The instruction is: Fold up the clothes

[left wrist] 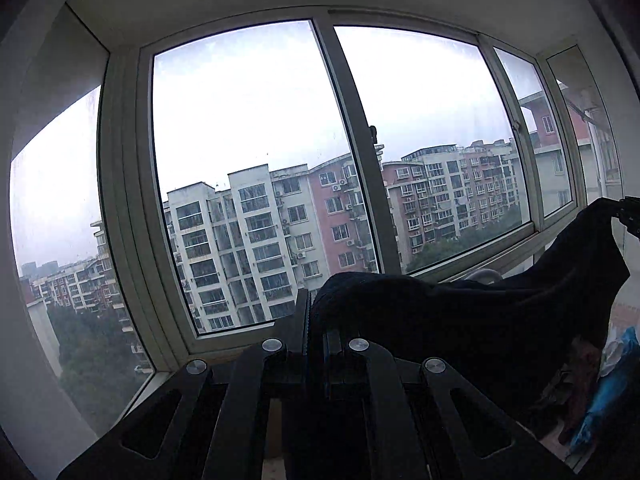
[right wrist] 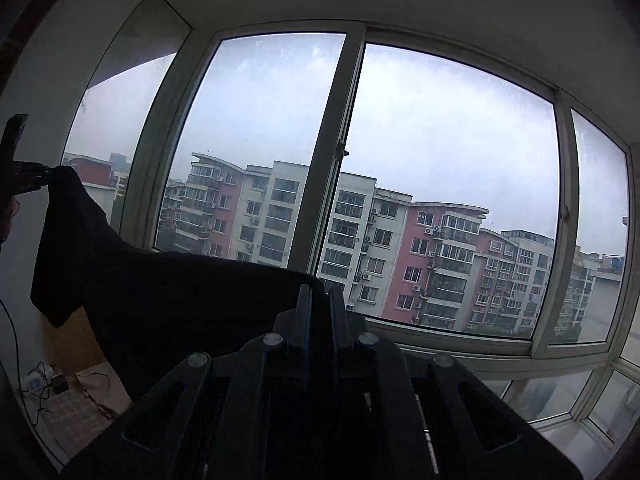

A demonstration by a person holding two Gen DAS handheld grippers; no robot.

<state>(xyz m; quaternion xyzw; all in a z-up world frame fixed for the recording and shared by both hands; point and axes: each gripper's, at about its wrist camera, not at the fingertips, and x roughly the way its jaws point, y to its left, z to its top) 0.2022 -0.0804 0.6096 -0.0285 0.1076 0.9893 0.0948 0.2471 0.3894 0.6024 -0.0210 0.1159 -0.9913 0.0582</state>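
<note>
A black garment [left wrist: 460,312] hangs stretched in the air between both grippers, in front of a big window. My left gripper [left wrist: 314,300] is shut on one edge of the cloth, which bunches over its right finger and runs off to the right. At the far right of that view the right gripper [left wrist: 628,216] pinches the other corner. In the right wrist view my right gripper [right wrist: 320,296] is shut on the black garment [right wrist: 168,300], which spreads leftward to the left gripper [right wrist: 30,178] at the left edge. Both grippers point level at the window.
A wide window [left wrist: 248,160] with pale frames fills both views, apartment blocks outside. A sill [right wrist: 460,354] runs under the glass. Blue and white items [left wrist: 612,364] lie low at the right. A tiled floor with cables and a small black box [right wrist: 60,384] shows at lower left.
</note>
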